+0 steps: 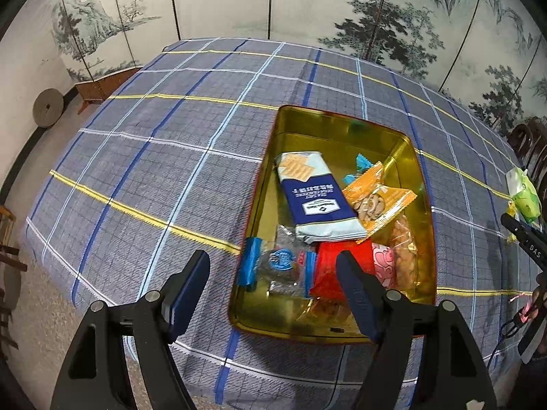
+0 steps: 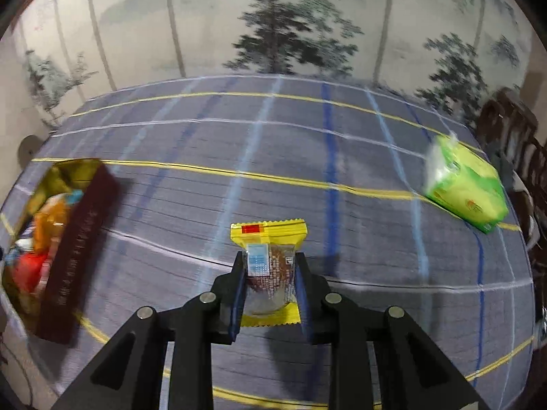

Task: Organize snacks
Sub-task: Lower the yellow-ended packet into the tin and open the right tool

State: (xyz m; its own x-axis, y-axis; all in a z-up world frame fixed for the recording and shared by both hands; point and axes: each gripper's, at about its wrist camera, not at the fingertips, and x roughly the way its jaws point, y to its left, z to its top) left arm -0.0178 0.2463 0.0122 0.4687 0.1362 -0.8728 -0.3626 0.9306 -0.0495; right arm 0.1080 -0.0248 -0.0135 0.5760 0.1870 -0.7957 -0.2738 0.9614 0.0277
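Wide bare checked cloth (image 2: 273, 177) ahead of my right gripper (image 2: 270, 266), free to far edge at 12 o'clock. Tin (image 1: 342, 126) rigid, gold inside, dark red wall, rounded corners; sits at 9 o'clock in right view. My right gripper clamped on crinkly yellow-ended snack pack (image 2: 268, 259), clear middle. Green tissue pack (image 2: 468, 188) at 2 o'clock. My left gripper (image 1: 273, 273) open, empty, straddling tin's near left edge above wrapped snacks (image 1: 318, 198).

Left tongs (image 1: 273, 275) hang open above the gold tin (image 1: 270, 157) of snack packets (image 1: 316, 201).
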